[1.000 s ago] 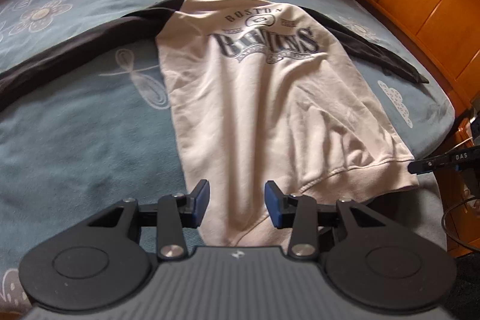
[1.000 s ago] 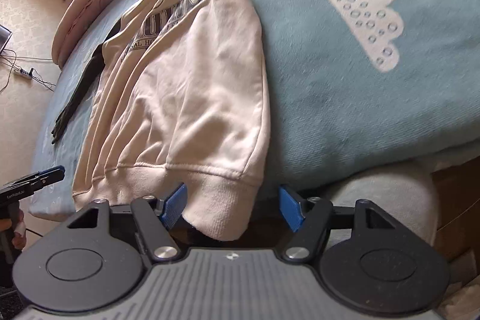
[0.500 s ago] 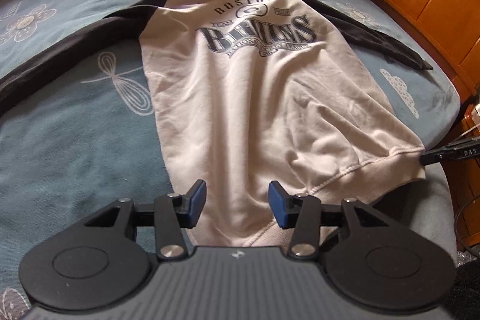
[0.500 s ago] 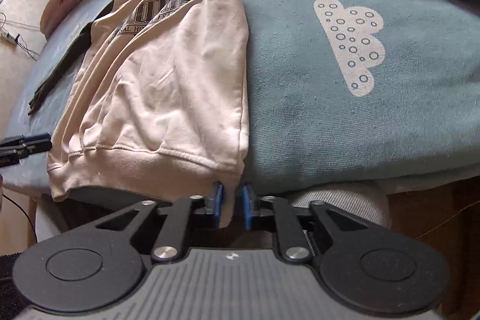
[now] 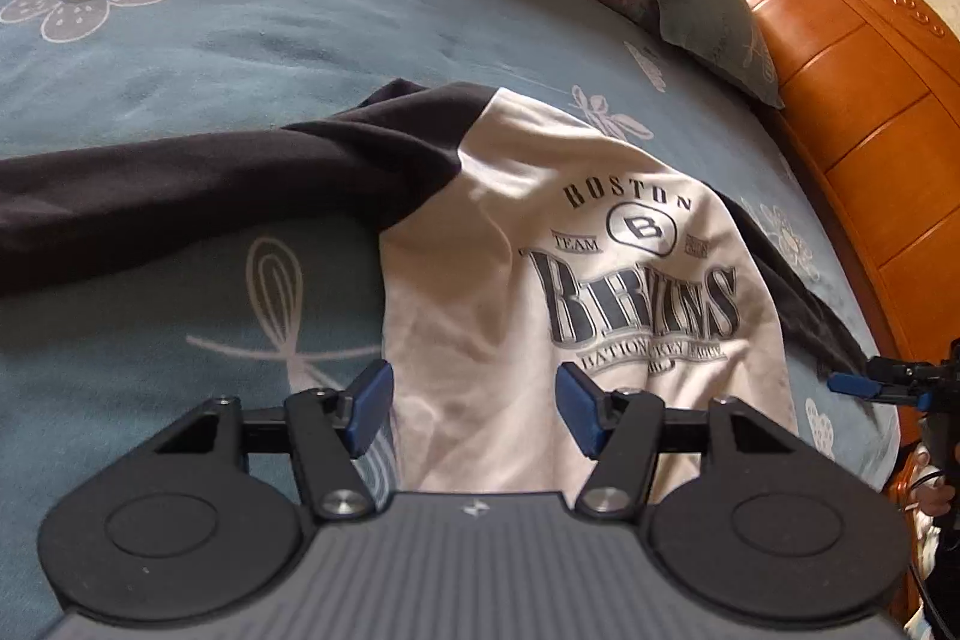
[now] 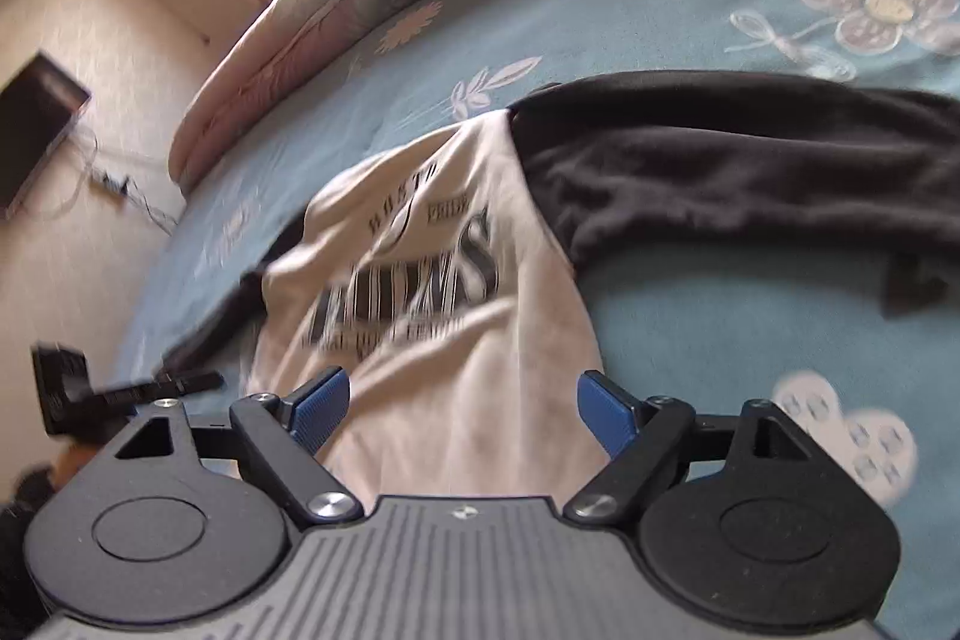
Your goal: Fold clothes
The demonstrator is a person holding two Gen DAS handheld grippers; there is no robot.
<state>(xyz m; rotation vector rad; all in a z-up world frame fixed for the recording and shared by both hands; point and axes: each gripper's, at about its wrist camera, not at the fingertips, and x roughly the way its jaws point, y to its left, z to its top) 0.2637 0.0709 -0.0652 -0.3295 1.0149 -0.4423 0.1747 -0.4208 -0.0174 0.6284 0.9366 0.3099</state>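
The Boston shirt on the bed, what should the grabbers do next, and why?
Probably reach for a black sleeve and fold it across the cream sweatshirt. Both sleeves lie spread out on the blue bedspread, and the left gripper and right gripper, jaws just opening, hold nothing.

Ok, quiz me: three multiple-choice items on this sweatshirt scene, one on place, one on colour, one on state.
1. Where does the sweatshirt lie?
A. on the blue bedspread
B. on the floor
C. on a chair

2. What colour are its sleeves?
A. red
B. black
C. cream

3. How do the left tongs and right tongs stand?
A. both clamped on the hem
B. one clamped
C. both open, gripping nothing

Answers: 1 A, bedspread shows all around it. 2 B, dark sleeves join the cream body. 3 C, both pairs of pads stand apart over the cloth, having just opened wider.
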